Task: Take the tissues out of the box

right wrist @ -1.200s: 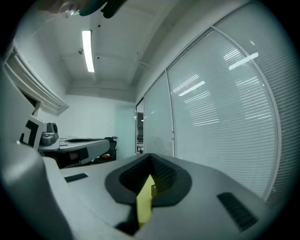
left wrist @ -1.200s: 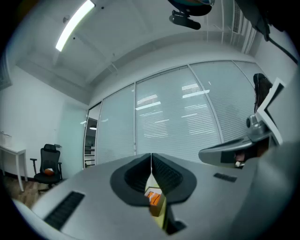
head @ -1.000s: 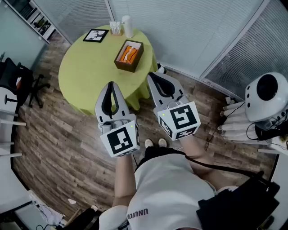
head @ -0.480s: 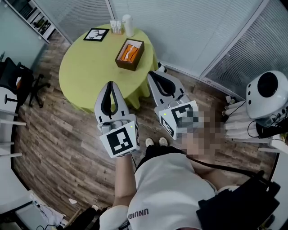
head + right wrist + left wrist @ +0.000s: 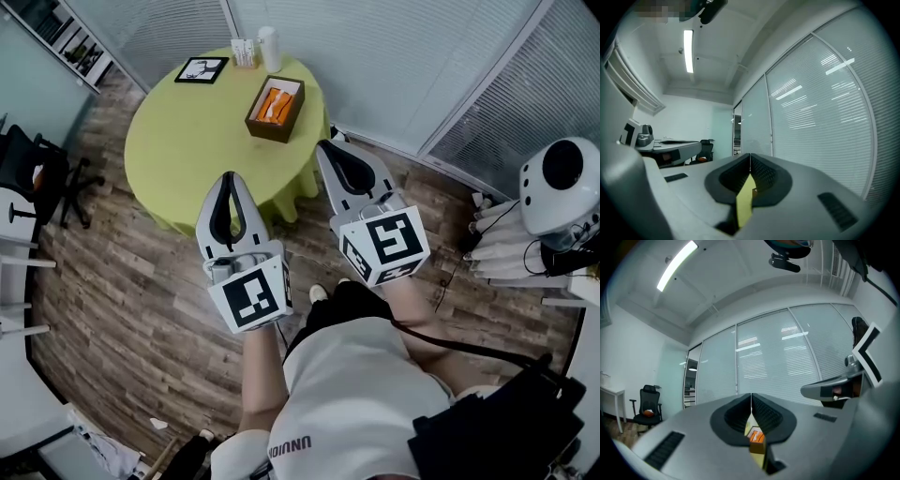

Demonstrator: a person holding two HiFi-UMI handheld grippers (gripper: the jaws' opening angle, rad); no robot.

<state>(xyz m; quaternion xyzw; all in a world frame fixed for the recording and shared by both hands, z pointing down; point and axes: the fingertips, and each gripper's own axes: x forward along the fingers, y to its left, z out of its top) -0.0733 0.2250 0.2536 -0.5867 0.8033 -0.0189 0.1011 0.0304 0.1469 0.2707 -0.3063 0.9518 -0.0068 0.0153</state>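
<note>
While the left hand-held gripper (image 5: 231, 176) and right hand-held gripper (image 5: 329, 145) are closed, empty | box (image 5: 276, 120) ahead of both | tissues (image 5: 273, 101) inside, none out yet

The near half of the round table (image 5: 173, 164) is bare cloth, leaving an open way to the brown box (image 5: 277, 108) from the front. A framed picture (image 5: 200, 70), a small stand (image 5: 243, 54) and a white cylinder (image 5: 269, 47) crowd the far edge, the glass wall (image 5: 394, 56) close behind.
</note>
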